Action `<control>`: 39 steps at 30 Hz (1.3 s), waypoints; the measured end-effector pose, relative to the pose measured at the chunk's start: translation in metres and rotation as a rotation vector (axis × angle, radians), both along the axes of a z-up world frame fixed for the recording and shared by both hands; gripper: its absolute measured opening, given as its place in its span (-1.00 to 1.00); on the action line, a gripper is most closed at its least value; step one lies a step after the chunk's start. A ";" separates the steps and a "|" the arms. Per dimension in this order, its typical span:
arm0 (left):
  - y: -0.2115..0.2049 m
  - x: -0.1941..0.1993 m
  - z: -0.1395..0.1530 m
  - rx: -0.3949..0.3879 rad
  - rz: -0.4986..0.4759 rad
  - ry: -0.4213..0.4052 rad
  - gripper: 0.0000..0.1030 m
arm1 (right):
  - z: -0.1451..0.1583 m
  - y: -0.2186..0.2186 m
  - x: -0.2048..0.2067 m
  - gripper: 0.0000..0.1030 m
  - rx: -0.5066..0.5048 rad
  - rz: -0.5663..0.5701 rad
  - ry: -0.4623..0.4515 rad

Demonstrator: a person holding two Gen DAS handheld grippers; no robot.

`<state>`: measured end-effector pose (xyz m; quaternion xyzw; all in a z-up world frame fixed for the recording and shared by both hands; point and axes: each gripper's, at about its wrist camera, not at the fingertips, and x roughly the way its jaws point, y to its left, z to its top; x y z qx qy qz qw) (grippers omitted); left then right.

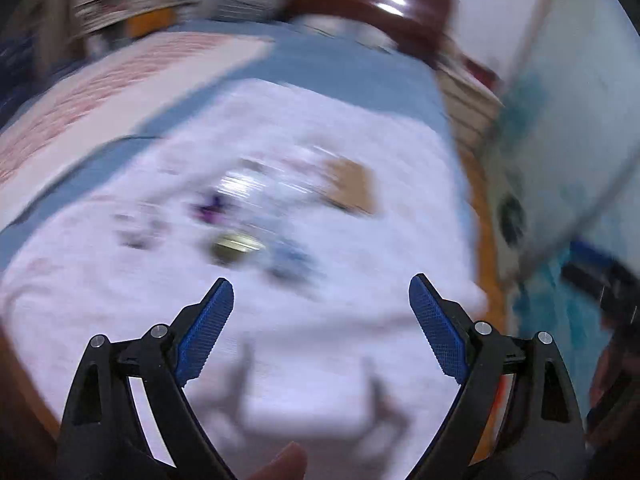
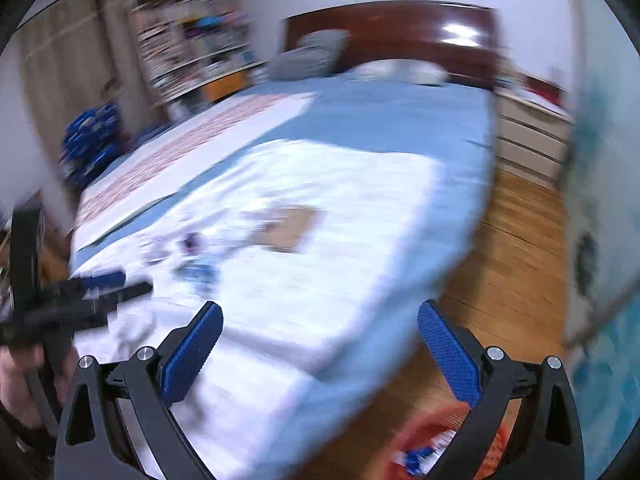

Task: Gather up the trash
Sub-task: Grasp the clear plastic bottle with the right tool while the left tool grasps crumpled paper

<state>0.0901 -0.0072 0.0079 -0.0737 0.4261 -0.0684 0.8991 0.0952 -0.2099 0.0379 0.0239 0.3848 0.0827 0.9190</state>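
Trash (image 1: 256,216) on bed (image 1: 360,76): judged light, crinkly, thin; pinch at raised edges; both hand-held grippers (image 1: 322,304) (image 2: 320,326) wide, empty.

A bed with a blue sheet (image 2: 392,120) stretches ahead of the fingers, and a white cloth (image 2: 320,216) is spread over its near part, directly beyond the fingertips. A patterned pink-and-white spread (image 2: 192,144) lies along the bed's side left of the left finger. A dark red headboard (image 2: 400,28) stands at the far end with pillows (image 2: 312,56) against it. Wooden floor (image 2: 512,248) shows beyond the right finger, shelves (image 2: 192,48) far left.
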 end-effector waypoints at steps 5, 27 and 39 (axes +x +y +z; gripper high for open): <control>0.124 0.019 -0.007 -0.080 0.237 0.036 0.74 | -0.032 0.126 0.059 0.87 -0.083 0.154 0.044; 0.185 0.077 -0.073 -0.138 0.320 0.208 0.74 | -0.123 0.159 0.102 -0.41 0.194 0.185 0.226; 0.162 0.118 -0.111 0.020 0.295 0.249 0.74 | -0.061 0.081 0.013 -0.42 0.326 0.197 0.157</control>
